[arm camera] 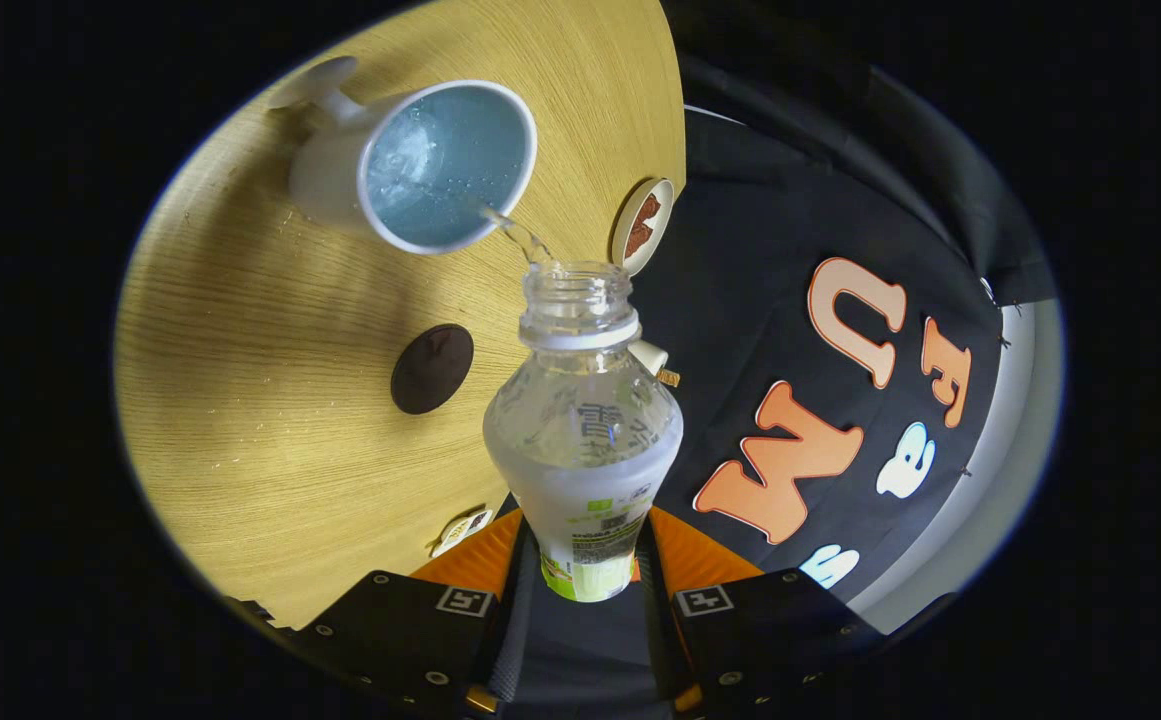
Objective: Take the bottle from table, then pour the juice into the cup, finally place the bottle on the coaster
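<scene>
Bottle [583, 440] apparently clamped between gripper [585, 560] fingers, mouth over cup [418, 165].

The bottle's [582, 440] base is hidden between the fingers of the gripper [585, 590], which press on its sides. Its label print is too small to read. The bottle covers most of a small white thing [651, 355] behind its neck.
</scene>
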{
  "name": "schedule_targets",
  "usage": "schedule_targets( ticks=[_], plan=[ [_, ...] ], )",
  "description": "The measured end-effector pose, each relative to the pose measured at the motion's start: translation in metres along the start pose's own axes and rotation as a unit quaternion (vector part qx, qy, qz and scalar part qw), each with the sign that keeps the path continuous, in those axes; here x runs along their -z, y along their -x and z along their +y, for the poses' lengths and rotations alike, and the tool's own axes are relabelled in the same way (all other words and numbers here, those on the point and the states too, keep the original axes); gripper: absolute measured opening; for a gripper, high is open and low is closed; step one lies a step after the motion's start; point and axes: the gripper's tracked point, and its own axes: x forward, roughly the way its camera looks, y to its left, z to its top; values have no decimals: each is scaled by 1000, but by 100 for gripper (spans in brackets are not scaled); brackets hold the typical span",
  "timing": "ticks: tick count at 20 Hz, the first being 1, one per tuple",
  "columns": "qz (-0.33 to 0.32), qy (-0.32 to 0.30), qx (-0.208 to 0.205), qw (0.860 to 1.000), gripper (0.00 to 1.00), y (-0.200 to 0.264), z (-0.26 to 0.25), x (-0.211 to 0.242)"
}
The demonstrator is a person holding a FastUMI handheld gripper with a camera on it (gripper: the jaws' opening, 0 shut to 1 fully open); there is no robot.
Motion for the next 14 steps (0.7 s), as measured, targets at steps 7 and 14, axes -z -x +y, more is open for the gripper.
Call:
schedule_targets(
  ticks=[7,14],
  plan=[
    [-5,22,6,1000,52,-1,-9,0],
    [-3,39,11,999,52,2,-19,0]
  ],
)
